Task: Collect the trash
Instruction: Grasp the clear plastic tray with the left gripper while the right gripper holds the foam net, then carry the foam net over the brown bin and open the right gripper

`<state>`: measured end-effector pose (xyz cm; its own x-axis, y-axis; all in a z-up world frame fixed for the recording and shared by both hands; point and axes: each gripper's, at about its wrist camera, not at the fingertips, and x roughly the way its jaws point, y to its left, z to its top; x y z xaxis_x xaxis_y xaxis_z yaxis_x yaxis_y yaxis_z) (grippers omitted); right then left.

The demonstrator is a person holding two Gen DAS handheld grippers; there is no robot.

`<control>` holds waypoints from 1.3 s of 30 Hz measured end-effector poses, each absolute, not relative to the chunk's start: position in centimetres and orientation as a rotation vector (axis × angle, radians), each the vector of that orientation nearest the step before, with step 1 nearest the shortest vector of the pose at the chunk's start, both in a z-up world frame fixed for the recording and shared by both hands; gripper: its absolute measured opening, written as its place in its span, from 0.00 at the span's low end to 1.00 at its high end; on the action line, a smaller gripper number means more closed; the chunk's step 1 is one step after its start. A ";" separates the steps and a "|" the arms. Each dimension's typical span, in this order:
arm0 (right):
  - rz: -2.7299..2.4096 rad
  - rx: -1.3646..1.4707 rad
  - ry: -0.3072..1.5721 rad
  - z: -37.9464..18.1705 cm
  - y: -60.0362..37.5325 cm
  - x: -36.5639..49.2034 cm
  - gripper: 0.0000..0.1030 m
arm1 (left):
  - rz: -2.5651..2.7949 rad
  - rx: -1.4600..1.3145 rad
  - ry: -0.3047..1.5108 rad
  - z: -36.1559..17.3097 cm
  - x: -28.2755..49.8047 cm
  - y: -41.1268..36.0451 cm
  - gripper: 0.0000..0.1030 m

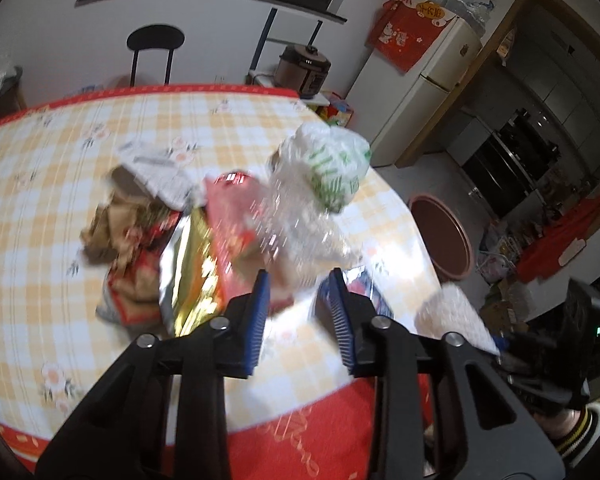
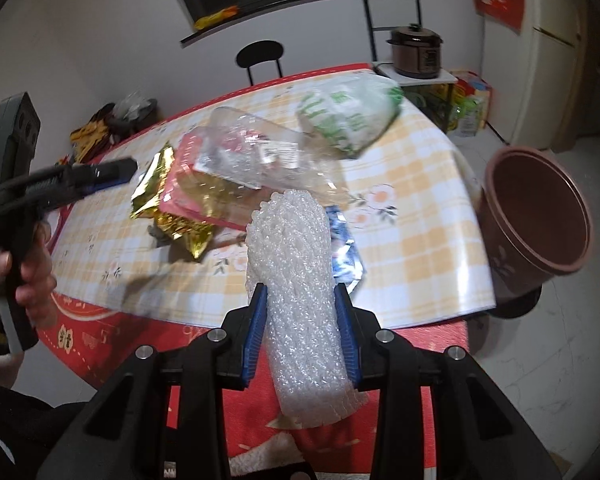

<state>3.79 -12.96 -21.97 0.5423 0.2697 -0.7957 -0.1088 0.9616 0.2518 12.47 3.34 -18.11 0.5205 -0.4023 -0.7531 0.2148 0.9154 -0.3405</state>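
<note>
- Trash lies heaped mid-table: a gold foil wrapper (image 2: 172, 204), a clear plastic bag (image 2: 260, 152), a green-printed white bag (image 2: 348, 116).
- Right gripper (image 2: 302, 304) pinches a white bubble-wrap roll (image 2: 296, 280); being springy, it could slip short of the brown bin (image 2: 540, 216) at the right.
- Left gripper (image 1: 296, 292), narrow and empty, could nudge wrappers away.

A: What is the table (image 2: 412, 248) covered with?

B: A glossy, smooth checked sheet is seen, plastic by its look, with light reflected off it.

A: And the trash?

B: A roll of bubbly, translucent plastic wrap (image 2: 300, 280) is shown; a gold wrapper (image 2: 156, 188) looks like shiny foil, creased. Crumpled brown paper (image 1: 112, 232) appears matt. A clear plastic bag (image 1: 300, 216) glints.

A: The bin (image 2: 540, 216)?

B: Smooth brown plastic, faintly sheened.
</note>
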 end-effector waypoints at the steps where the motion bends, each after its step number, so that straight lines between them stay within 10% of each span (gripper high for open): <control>1: 0.227 0.189 0.968 -22.0 -13.8 4.2 0.33 | -0.363 -0.214 0.952 -18.0 13.2 2.5 0.30; 24: 0.418 0.294 0.917 -23.0 -26.8 9.7 0.33 | 0.190 0.077 1.012 -21.5 19.5 -7.1 0.13; 39: 0.355 0.319 0.862 -21.6 -27.3 7.8 0.33 | 0.101 -0.040 0.842 -14.4 15.9 -4.7 0.09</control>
